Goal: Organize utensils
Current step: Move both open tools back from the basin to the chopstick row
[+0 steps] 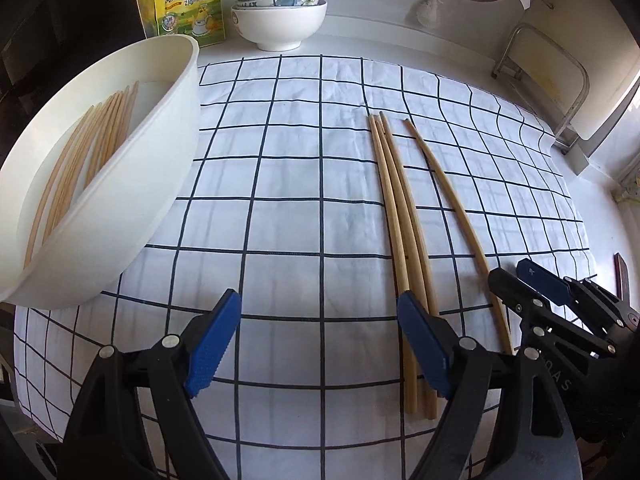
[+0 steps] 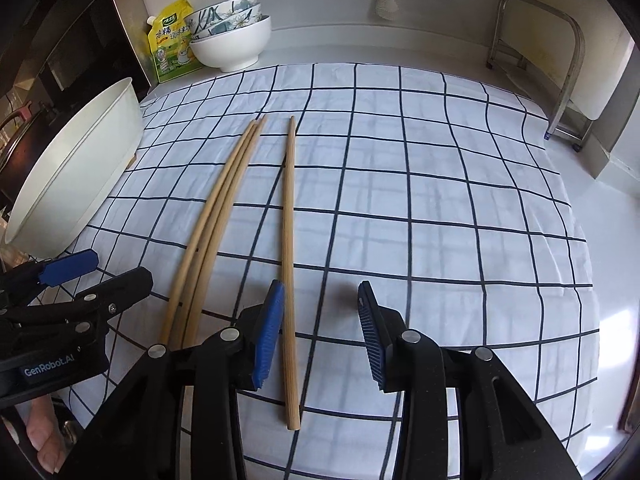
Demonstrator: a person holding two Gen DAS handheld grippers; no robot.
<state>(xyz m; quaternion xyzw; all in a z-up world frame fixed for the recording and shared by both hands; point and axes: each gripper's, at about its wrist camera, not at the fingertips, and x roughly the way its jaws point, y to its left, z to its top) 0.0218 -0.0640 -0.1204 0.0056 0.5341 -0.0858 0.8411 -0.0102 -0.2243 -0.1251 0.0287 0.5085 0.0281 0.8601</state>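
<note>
White tub (image 1: 132, 184) left of checked cloth (image 1: 304, 184) holding bamboo chopsticks (image 1: 80, 164), four loose chopsticks (image 1: 400, 216) on cloth, left tongs (image 1: 320, 344) released, right tongs (image 2: 320, 332) released, both empty

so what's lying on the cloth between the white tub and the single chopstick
Three chopsticks bunched together lie between the white tub and the single chopstick, clearest in the right wrist view.

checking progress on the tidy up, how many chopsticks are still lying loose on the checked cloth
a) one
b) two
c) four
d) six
c: a bundle of three chopsticks lies side by side on the checked cloth, with a single chopstick apart to its right; the others already sit in the white tub.
</note>
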